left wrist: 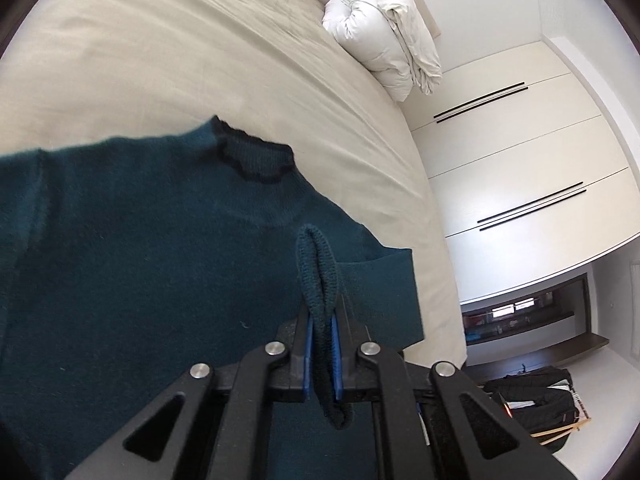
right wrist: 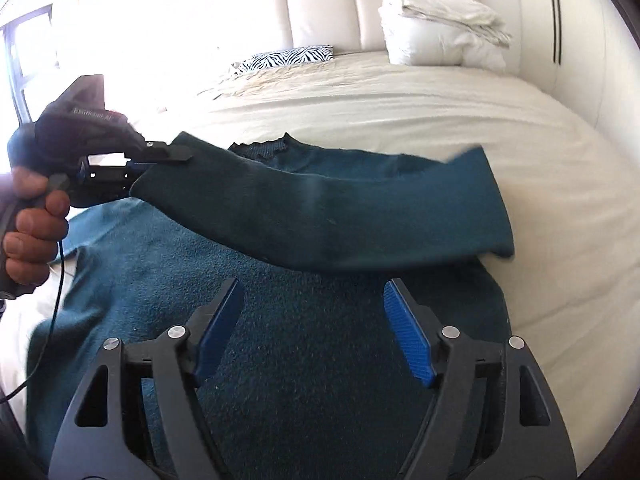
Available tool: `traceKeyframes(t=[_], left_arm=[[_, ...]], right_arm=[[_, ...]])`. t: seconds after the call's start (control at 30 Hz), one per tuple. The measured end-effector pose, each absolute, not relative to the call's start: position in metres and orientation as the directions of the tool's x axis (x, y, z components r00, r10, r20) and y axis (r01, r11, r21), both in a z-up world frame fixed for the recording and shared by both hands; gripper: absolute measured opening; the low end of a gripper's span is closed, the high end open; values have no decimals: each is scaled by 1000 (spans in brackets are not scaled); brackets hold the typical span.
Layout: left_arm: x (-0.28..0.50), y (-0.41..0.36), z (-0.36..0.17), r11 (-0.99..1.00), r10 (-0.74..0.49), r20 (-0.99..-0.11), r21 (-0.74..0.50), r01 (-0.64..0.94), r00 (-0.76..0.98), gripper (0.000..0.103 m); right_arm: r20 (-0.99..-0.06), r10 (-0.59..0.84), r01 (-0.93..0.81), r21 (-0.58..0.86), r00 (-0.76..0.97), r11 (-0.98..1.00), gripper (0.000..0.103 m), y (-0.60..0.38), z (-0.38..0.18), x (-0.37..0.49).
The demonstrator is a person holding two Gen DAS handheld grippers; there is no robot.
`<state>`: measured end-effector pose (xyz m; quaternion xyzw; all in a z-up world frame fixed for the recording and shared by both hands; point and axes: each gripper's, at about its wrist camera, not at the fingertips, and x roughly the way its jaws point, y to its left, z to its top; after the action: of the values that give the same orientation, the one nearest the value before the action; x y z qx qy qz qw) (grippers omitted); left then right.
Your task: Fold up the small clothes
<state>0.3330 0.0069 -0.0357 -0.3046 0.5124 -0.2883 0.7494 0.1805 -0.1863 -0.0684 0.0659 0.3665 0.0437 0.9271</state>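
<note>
Folding: sleeve stage, by my read. One sweater (right wrist: pixel 320 360) lies flat on the bed (right wrist: pixel 520 128), collar toward the headboard.
Left gripper (left wrist: pixel 321 344): fingers clamped on the ribbed cuff (left wrist: pixel 318 268), which sticks out past the tips. The sleeve (right wrist: pixel 340 216) is lifted and stretched across the sweater's chest.
Right gripper (right wrist: pixel 314 328): fingers wide apart, holding nothing, hovering over the sweater's lower body.
Handling: soft fuzzy knit, likely light, limp and stretchy. It will sag and drape, not hold a crease. Not fragile, and the surface looks grippy, not slick.
Grip points: cuff, hem or shoulder seam, where the knit is doubled and firmer. A pinch mid-panel would probably just stretch it.
Count: 1 sweater, 2 grippers, 1 folded duvet (right wrist: pixel 440 24), 1 zebra-print pillow (right wrist: pixel 288 58), 1 hand (right wrist: pixel 32 224) in view.
Risk: sleeve bunching when released.
</note>
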Motion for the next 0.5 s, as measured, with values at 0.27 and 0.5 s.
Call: traceKeyframes(t=[0.27,0.5], left_arm=[[335,44,-65,728,-656,-675,-683,50,338,8],[325,73,-67,711,-655,-648,-703,26,388,8]], right_arm=[[-720,221,124,394,658,911,72,-248,-114,156],[-701,253,121,437,667,891,72,-252,-122,158]])
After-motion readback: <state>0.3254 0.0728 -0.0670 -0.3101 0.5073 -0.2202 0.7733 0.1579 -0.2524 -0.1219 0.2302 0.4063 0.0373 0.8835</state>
